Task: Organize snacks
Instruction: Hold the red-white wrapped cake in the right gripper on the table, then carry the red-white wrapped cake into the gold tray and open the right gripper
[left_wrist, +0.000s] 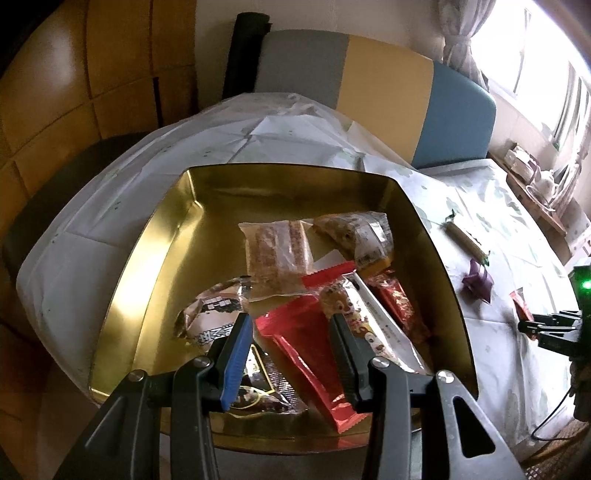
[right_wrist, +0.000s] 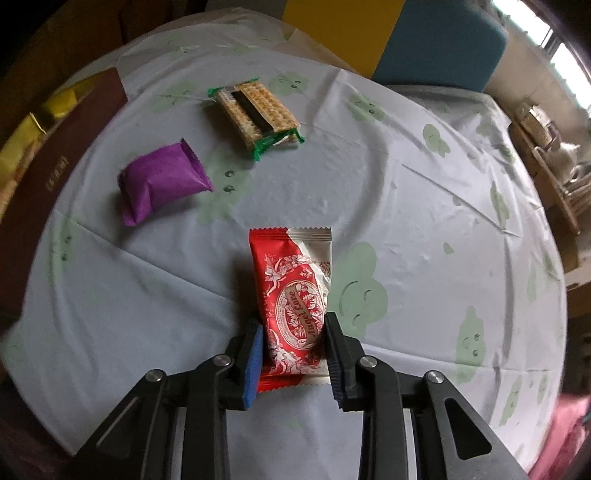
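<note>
A gold tin box (left_wrist: 155, 236) holds several wrapped snacks, among them a clear cereal bar pack (left_wrist: 277, 254) and a red wrapper (left_wrist: 310, 350). My left gripper (left_wrist: 291, 325) hovers open over the box's near side, holding nothing. In the right wrist view my right gripper (right_wrist: 293, 328) is shut on a red and white Angel Love snack (right_wrist: 295, 291), pads against both its sides. A purple packet (right_wrist: 162, 184) and a green-ended cracker pack (right_wrist: 258, 110) lie on the tablecloth further off.
The table has a pale cloth with green prints (right_wrist: 406, 184). The box's dark red side (right_wrist: 55, 166) stands at the left. A cushioned bench (left_wrist: 388, 92) runs behind the table. A shelf with a teapot (left_wrist: 546, 184) is at the right.
</note>
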